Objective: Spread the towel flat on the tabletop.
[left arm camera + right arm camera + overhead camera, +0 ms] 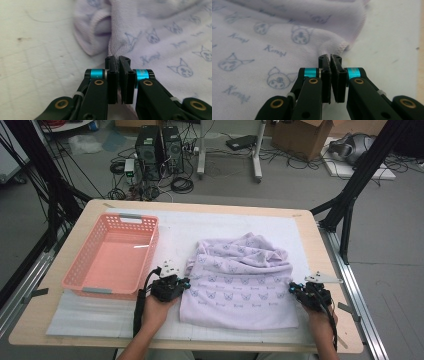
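Observation:
A lilac towel (240,280) printed with small cat faces lies crumpled on a white mat (225,222). My left gripper (186,283) is at the towel's left edge. In the left gripper view its jaws stand together, and the left gripper (118,58) pinches the hem of the towel (160,37). My right gripper (292,287) is at the towel's right edge. In the right gripper view the right gripper (329,57) is shut on a folded edge of the towel (262,37). Both grippers sit low on the mat.
A pink plastic basket (152,250) with nothing in it stands on the mat left of the towel, close to my left gripper. The wooden table (30,320) ends just right of my right hand. Computers, cables and boxes lie on the floor beyond.

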Available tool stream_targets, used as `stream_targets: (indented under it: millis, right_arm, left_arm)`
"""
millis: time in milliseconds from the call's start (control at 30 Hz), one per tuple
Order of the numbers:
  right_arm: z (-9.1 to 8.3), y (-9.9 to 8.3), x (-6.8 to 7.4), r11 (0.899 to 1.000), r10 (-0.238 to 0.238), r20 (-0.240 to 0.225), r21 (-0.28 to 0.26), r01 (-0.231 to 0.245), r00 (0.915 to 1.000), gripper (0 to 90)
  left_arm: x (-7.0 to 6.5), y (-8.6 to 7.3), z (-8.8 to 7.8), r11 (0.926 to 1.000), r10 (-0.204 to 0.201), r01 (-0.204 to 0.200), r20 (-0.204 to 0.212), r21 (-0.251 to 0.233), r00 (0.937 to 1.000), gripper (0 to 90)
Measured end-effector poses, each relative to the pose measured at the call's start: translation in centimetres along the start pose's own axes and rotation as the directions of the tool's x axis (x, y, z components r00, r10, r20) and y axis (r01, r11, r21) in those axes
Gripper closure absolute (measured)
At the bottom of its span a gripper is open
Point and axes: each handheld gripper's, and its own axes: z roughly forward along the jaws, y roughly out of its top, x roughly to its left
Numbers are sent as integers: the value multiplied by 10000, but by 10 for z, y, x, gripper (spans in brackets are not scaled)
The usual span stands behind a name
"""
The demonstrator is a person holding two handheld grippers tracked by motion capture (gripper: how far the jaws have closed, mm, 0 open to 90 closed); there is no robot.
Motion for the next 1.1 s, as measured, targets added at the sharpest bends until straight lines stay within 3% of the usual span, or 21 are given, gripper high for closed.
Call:
stream_targets:
  millis: [67,133,200,233,333,467,633,733,800,867,900,933,967,1000,1033,1100]
  right_arm:
    - [5,4,1,9998,-8,339,-204,15,9994,873]
    - [9,6,3,9997,73,648,-233,-58,9979,863]
    - [7,5,3,9988,349,584,-363,-328,9977,810]
    - [2,4,5,9975,433,581,-575,-400,9974,775]
    - [-19,-1,0,9928,725,128,-964,-710,9973,702]
    - [-41,-15,-4,9922,820,-253,-916,-840,9963,651]
    - [-54,-32,0,9949,777,-962,-560,-833,9923,562]
    - [-55,-41,9,9968,719,-1287,-250,-757,9891,530]
    - [-54,-45,16,9993,370,-1318,80,-362,9906,531]
    - [-53,-48,23,9995,14,-1086,299,19,9941,549]
    - [-54,-48,27,9995,-96,-897,284,122,9959,568]
    - [-55,-49,28,9995,-71,-785,289,94,9969,610]
    - [-56,-49,29,9994,63,-729,345,-38,9973,672]
    - [-57,-50,30,9995,-16,-777,311,40,9970,766]
    - [-59,-51,31,9993,21,-918,370,13,9958,854]
    - [-64,-53,35,9985,-239,-809,463,277,9964,865]
  left_arm:
    - [0,5,5,9998,189,-187,-309,72,9993,855]
    - [-1,7,7,9999,113,-118,-494,-98,9987,842]
    - [-1,7,1,9994,-35,15,-557,-358,9984,710]
    - [-1,5,-4,9987,-92,71,-413,-503,9991,604]
    - [0,-2,-21,9974,-36,33,-35,-725,10000,520]
    - [-3,-14,-34,9979,-85,105,324,-637,9994,502]
    - [-10,-31,-43,9987,-183,223,836,-468,9963,489]
    - [-15,-38,-51,9966,-718,760,1202,-305,9901,450]
    - [-20,-42,-55,9961,-816,852,1252,-235,9888,450]
    - [-28,-47,-55,9970,-757,770,1247,-51,9893,462]
    - [-33,-51,-53,9988,-496,496,1165,23,9920,488]
    - [-40,-54,-54,9998,-30,46,780,-193,9969,511]
    - [-47,-56,-54,9985,545,-541,298,-120,9981,659]
    - [-52,-57,-55,9962,866,-864,131,-133,9962,800]
    - [-55,-58,-56,9970,761,-761,-35,-150,9971,876]
    - [-57,-60,-60,9978,651,-653,-111,-99,9978,881]
